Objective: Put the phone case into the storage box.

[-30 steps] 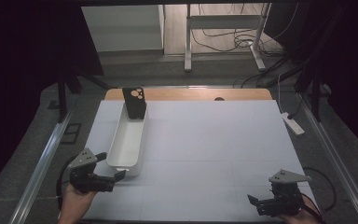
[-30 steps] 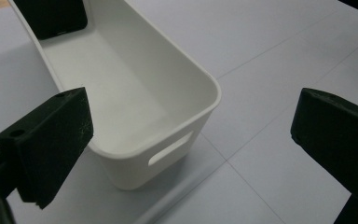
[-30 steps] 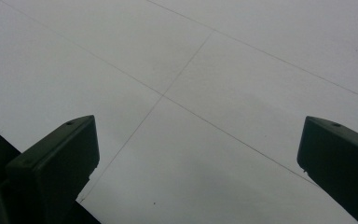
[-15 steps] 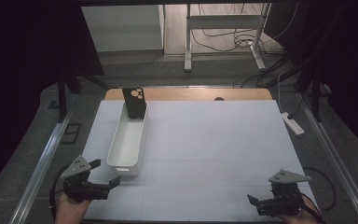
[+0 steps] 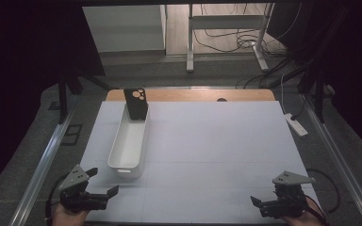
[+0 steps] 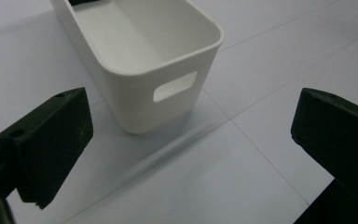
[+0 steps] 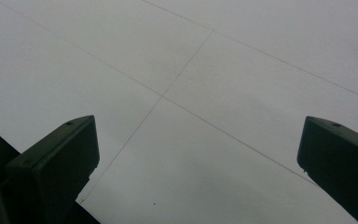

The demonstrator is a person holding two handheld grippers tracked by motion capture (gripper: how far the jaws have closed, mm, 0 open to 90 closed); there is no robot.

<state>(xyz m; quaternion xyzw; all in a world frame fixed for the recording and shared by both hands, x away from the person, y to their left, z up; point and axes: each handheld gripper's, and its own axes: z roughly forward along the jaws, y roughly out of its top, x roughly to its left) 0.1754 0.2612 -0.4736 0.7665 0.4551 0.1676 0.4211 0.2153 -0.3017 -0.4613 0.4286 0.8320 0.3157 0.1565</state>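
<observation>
**Left hand-held gripper drawn back from the bin**

Pulled away over the last second: left hand-held gripper (image 5: 102, 189), jaws wide and empty, now near the surface's (image 5: 217, 141) front-left corner, apart from the white bin (image 5: 128, 141). Probably released or regrouping. Long, glossy, handle-slotted, a black phone case (image 5: 136, 103) propped at its far end. Right hand-held gripper (image 5: 257, 203) open too, idle at front-right.

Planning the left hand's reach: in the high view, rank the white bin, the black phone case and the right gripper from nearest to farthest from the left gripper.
From the left gripper:
1. White bin, just ahead, left side.
2. Black phone case, upright at the bin's far end.
3. Right gripper, across the near edge, right corner.
</observation>
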